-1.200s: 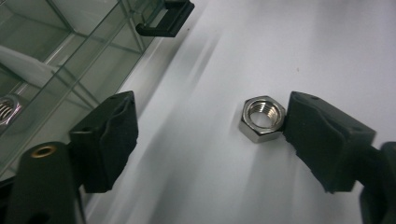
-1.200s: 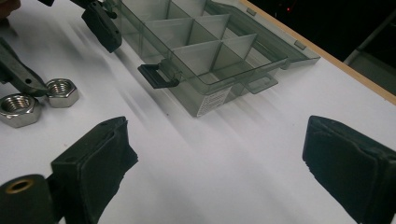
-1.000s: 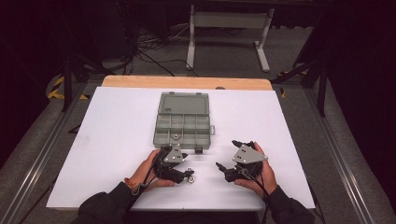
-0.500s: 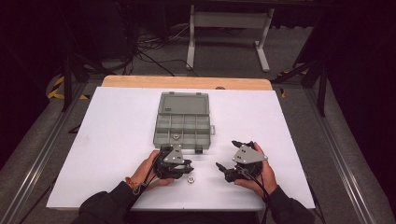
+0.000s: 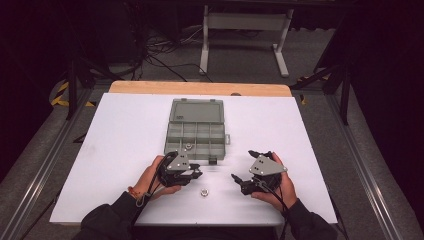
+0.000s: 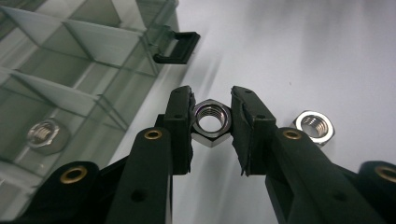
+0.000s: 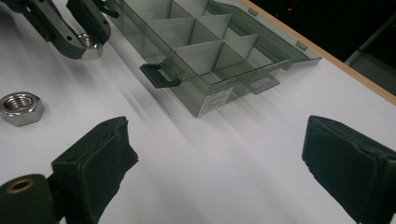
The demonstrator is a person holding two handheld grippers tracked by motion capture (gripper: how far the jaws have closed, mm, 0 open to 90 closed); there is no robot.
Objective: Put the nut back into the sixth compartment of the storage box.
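Left claw (image 6: 211,122) has just been closing and now pinches a nut (image 6: 212,122), pads pressed on two opposite flats, threaded hole facing the left gripper view; in the high view the left claw (image 5: 196,174) sits just in front of the box's near edge, low over the bench (image 5: 125,150). A second nut (image 6: 314,126) lies flat on the bench just beside the pinched one, apart from the pads; in the high view it is the small bright piece (image 5: 203,191) between the two hands. Right claw (image 7: 215,158) stands spread wide, nothing between its pads, bare bench under it; in the high view the right claw (image 5: 243,181) is near the loose nut, not touching it. Now the box (image 5: 196,133): grey, clear plastic, lid laid open flat behind it, black latch (image 6: 178,46) on the near wall; thin walls split it into compartments; one compartment in the near row holds a third nut (image 6: 42,132), lying flat; the other compartments in view are bare.
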